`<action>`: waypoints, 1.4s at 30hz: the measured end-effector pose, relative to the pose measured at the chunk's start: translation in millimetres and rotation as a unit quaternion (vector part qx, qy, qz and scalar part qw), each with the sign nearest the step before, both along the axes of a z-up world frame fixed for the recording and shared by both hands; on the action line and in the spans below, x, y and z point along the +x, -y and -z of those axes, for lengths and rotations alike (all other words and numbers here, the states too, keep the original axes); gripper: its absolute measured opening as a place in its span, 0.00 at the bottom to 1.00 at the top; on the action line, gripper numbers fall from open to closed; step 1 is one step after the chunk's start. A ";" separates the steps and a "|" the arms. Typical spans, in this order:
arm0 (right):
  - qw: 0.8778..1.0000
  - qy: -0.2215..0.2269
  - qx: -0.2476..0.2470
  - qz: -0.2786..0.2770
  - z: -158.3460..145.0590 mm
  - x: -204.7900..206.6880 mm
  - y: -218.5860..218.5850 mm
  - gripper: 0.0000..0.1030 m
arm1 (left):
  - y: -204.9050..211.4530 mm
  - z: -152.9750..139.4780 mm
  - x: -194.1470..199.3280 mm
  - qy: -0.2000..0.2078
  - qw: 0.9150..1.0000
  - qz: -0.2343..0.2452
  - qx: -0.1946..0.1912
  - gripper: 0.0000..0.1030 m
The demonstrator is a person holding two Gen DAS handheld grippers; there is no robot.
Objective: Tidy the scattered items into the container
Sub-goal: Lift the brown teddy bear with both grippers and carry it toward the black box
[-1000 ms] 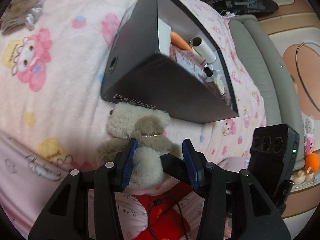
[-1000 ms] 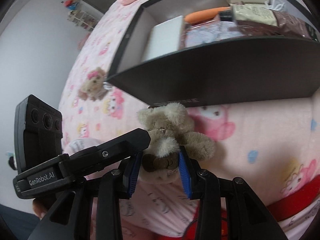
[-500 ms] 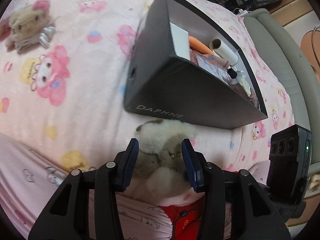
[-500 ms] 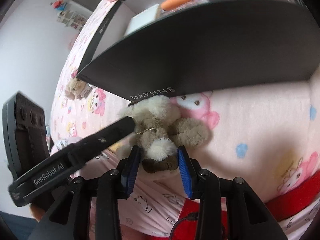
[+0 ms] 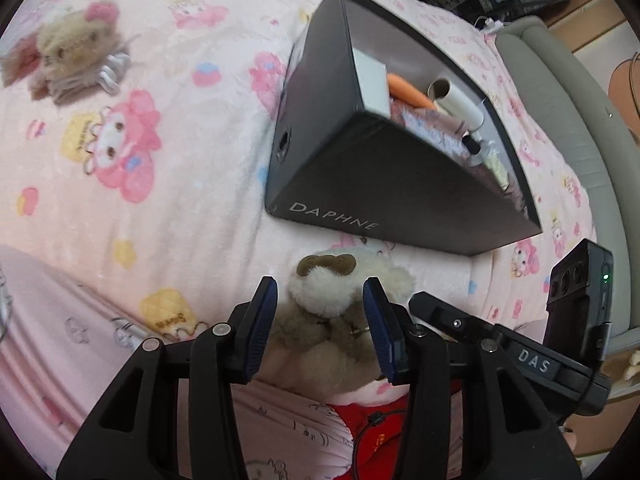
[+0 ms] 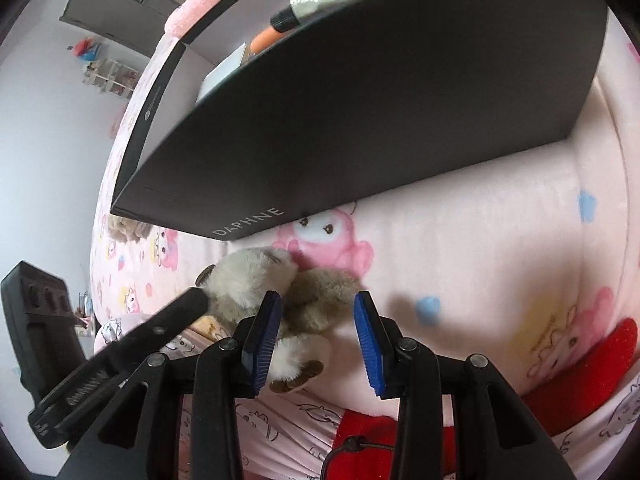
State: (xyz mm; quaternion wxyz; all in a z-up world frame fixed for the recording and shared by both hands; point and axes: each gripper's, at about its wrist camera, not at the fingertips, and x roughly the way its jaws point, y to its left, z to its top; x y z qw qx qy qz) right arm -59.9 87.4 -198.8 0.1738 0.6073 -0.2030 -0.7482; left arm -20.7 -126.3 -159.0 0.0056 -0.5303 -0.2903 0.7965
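A beige plush bear (image 5: pixel 328 316) lies on the pink blanket just in front of the black DAPHNE box (image 5: pixel 380 184). My left gripper (image 5: pixel 320 320) stands around the bear with its blue pads close on both sides of it. My right gripper (image 6: pixel 316 332) is open; the bear (image 6: pixel 280 292) lies by its left pad, and the gap between the pads is partly bare. The box (image 6: pixel 380 100) holds a carrot (image 5: pixel 408 90), a white roll (image 5: pixel 456 102) and other items. A second plush with a pink bow (image 5: pixel 76 52) lies at the far left.
The bed's grey padded edge (image 5: pixel 560 92) runs along the right. A red cloth (image 6: pixel 580 376) and pink patterned fabric lie close under the grippers. A dresser and shelves stand at the far wall in the right wrist view.
My right gripper has opened and let go of the bear. The bear has turned, with its foot now toward the box in the left wrist view. Both views have moved closer to the box.
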 end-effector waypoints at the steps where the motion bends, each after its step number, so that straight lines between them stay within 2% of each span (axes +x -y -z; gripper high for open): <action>1: 1.000 -0.006 0.001 0.006 -2.6 2.1 -0.2 0.33 | 1.0 -2.3 3.7 -0.001 1.000 0.001 0.009 0.43; 4: 1.000 -0.012 -0.002 0.012 -3.3 10.0 5.7 0.33 | -5.5 3.6 7.4 0.012 0.998 0.020 0.052 0.45; 5: 1.000 -0.007 -0.001 0.005 -0.6 12.2 10.9 0.33 | -8.1 6.8 8.4 0.015 0.998 0.023 0.055 0.45; 12: 1.000 0.009 0.025 0.001 10.1 6.9 8.0 0.33 | -28.3 21.5 -3.4 0.031 0.999 0.028 0.025 0.42; 19: 1.000 0.027 0.006 -0.012 17.5 8.9 21.0 0.33 | -35.4 18.8 -31.4 0.017 0.999 0.042 0.016 0.42; 23: 1.000 0.013 0.012 0.001 12.7 10.0 23.3 0.33 | -29.0 9.7 -19.8 0.007 0.999 0.040 0.004 0.42; 27: 0.999 0.000 0.042 0.024 10.9 5.9 18.3 0.33 | -30.4 0.9 -3.3 0.003 0.998 0.069 -0.007 0.42; 30: 0.999 0.014 0.019 0.029 14.2 6.8 20.8 0.33 | -30.2 5.0 6.7 0.015 0.997 0.074 0.017 0.43; 33: 1.000 0.018 0.008 0.009 14.9 10.8 37.1 0.33 | -32.9 15.6 8.0 0.025 0.998 0.060 0.014 0.43; 38: 0.999 0.039 0.014 -0.019 30.2 15.3 65.2 0.33 | -30.4 34.5 -1.9 0.026 0.996 0.037 0.077 0.46; 42: 0.998 0.054 0.005 -0.020 43.5 15.4 76.1 0.33 | -35.5 34.5 -1.9 0.024 0.996 0.047 0.069 0.45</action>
